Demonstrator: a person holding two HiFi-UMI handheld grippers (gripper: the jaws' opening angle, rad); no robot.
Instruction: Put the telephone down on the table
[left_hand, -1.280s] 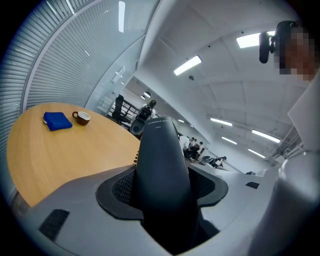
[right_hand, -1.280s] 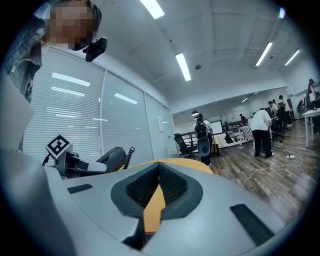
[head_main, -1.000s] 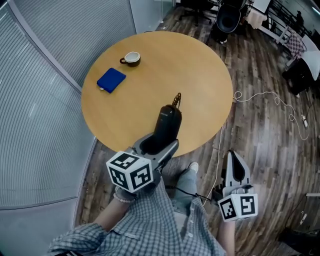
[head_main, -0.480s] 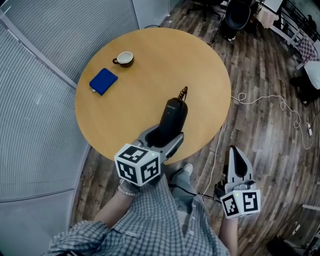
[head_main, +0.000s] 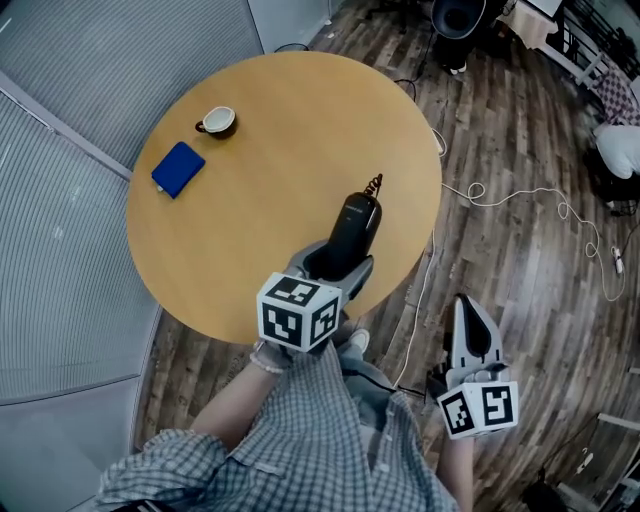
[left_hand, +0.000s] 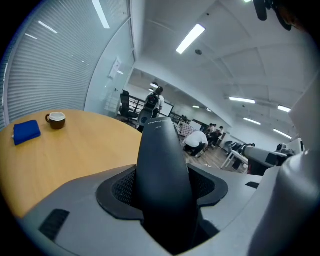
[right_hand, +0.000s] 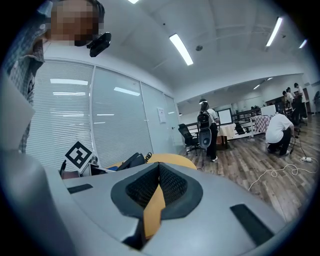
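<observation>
The telephone (head_main: 352, 230), a black handset with one coiled cord (head_main: 374, 184), is clamped in the wide-spread left tongs (head_main: 335, 268) over the round desk (head_main: 300, 130) (its small print cannot be read). One cup (head_main: 216, 122) and one blue pad (head_main: 178, 169) are set farther off. The right tongs (head_main: 466, 310) are closed, empty, over the floor (head_main: 520, 260).
</observation>
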